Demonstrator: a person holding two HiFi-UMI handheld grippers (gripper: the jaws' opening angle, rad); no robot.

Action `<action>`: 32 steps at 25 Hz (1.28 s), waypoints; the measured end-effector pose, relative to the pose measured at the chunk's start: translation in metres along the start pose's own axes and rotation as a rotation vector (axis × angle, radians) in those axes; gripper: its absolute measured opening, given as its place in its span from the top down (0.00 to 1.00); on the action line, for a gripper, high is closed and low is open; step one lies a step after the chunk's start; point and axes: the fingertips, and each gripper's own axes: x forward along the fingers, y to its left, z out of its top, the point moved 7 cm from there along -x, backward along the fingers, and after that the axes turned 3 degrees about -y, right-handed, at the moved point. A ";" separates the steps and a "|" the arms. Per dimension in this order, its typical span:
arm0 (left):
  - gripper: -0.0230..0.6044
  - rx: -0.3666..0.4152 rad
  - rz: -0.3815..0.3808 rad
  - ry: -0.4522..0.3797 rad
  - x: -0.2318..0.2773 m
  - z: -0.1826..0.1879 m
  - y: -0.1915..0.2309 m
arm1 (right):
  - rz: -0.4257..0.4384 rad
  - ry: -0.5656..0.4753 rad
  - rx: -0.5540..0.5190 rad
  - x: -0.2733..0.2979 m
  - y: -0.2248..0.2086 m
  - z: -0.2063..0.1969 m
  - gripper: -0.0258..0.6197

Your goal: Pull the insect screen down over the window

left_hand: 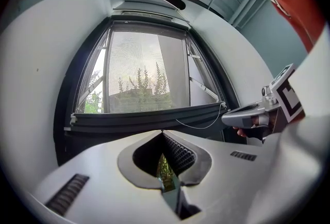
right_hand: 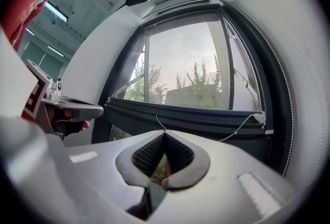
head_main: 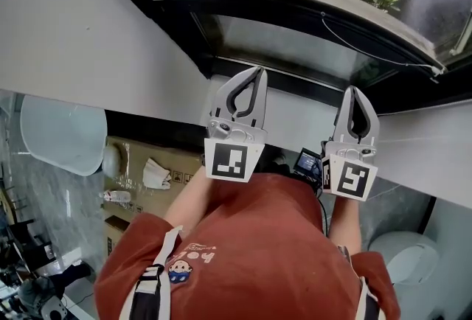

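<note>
window (left_hand: 144,73): dark-framed and sitting deep in a white reveal, trees showing outside; both grippers are pointing at it from just inside.
insect screen (right_hand: 191,63): hazy mesh is covering most of the pane, from the top housing down to its bottom bar. A strip below the bar is looking uncovered in the right gripper view, so probably only the last stretch is left.
screen handling: mesh is looking thin, soft and easy to tear or dent, so I am not taking hold there. Likely light, with a spring roller pulling back upward, so the pull needs to be steady and even or the bar may be tilting and jamming in the side tracks.
pull bar (left_hand: 149,117): dark rigid rail running the full width, low in the window. It is looking stiff and smooth, possibly slippery for pads. Best hold is on the bar, one gripper toward each end, or at the middle.
left gripper (head_main: 260,72): jaws are pressing together on nothing, hovering short of the bar, not touching it.
right gripper (head_main: 353,89): likewise clenched and empty, sitting beside the left one, clear of the bar.
cord (right_hand: 242,126): thin white loop hanging off the bar toward its right end. Limp and light, a possible second hold, but fiddly to pinch.
</note>
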 end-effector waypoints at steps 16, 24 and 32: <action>0.96 -0.002 -0.011 -0.002 0.003 -0.003 0.001 | -0.017 0.007 -0.027 0.003 -0.004 -0.001 0.95; 0.96 -0.004 -0.010 0.003 0.007 -0.003 0.000 | -0.013 0.009 -0.035 0.005 -0.007 -0.001 0.95; 0.96 -0.004 -0.010 -0.003 0.009 -0.003 0.000 | -0.008 0.016 -0.043 0.005 -0.008 -0.002 0.94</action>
